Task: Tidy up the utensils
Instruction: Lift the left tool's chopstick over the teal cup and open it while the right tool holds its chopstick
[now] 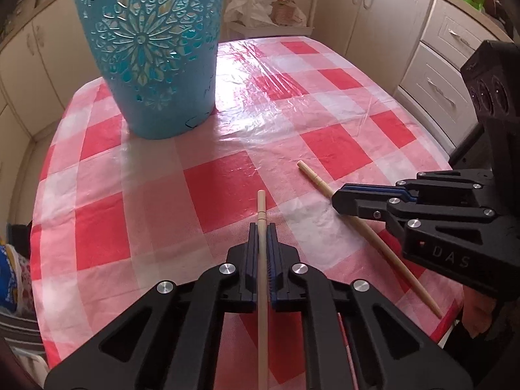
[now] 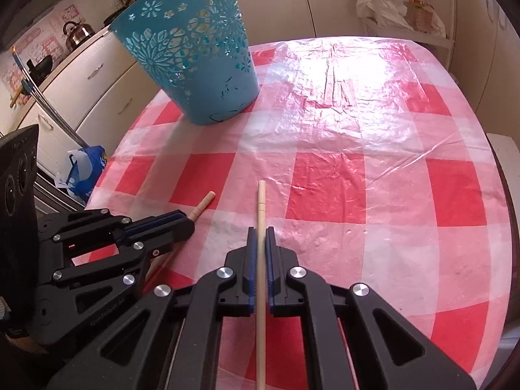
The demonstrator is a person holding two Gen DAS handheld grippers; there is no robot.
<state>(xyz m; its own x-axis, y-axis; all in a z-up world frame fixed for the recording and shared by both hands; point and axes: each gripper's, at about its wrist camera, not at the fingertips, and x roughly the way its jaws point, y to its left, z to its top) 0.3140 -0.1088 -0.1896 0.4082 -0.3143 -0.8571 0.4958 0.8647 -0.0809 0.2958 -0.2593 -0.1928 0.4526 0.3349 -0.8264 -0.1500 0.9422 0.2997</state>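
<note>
Holding one chopstick (image 1: 262, 243) in left gripper (image 1: 262, 227), jaws clamped; likewise second chopstick (image 2: 261, 227) in right gripper (image 2: 261, 230). Blue basket (image 1: 152, 65) upright on checked tablecloth (image 1: 227, 178), well ahead. Advise lifting, tilting tips down over rim before release.

The left gripper (image 1: 262, 227) points forward over the near part of the table, its jaws closed on a chopstick (image 1: 262, 208). The right gripper (image 2: 261, 230) sits just beside it, level and likewise clamped on a second chopstick (image 2: 261, 204).
</note>
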